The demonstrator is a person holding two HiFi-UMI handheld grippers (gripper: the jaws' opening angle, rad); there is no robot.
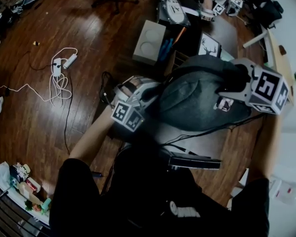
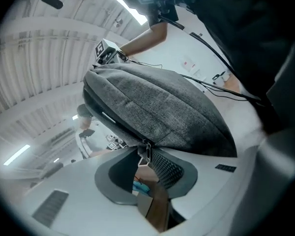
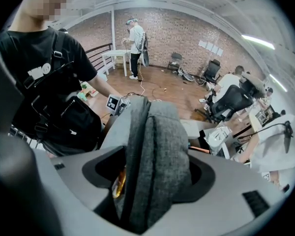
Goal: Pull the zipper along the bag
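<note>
Soft and likely floppy, the grey bag (image 1: 195, 100) before the person needs bracing: the right hand-held gripper (image 3: 155, 181) clamps its end, and the left hand-held gripper (image 2: 146, 157) pinches the small zipper pull (image 2: 145, 150).

A white cable (image 1: 59, 78) with a power strip (image 1: 69, 60) is laid on the wooden floor (image 1: 89, 28), well to the left of the left gripper (image 1: 155, 97). A white box (image 1: 149, 42) with two round recesses is placed just beyond that gripper. A deer picture (image 1: 209, 46) is set beyond the right gripper (image 1: 226, 101). Far beyond the right gripper, a standing person (image 3: 136, 36) is seen beside a white table (image 3: 115, 55), before a brick wall (image 3: 177, 33).
</note>
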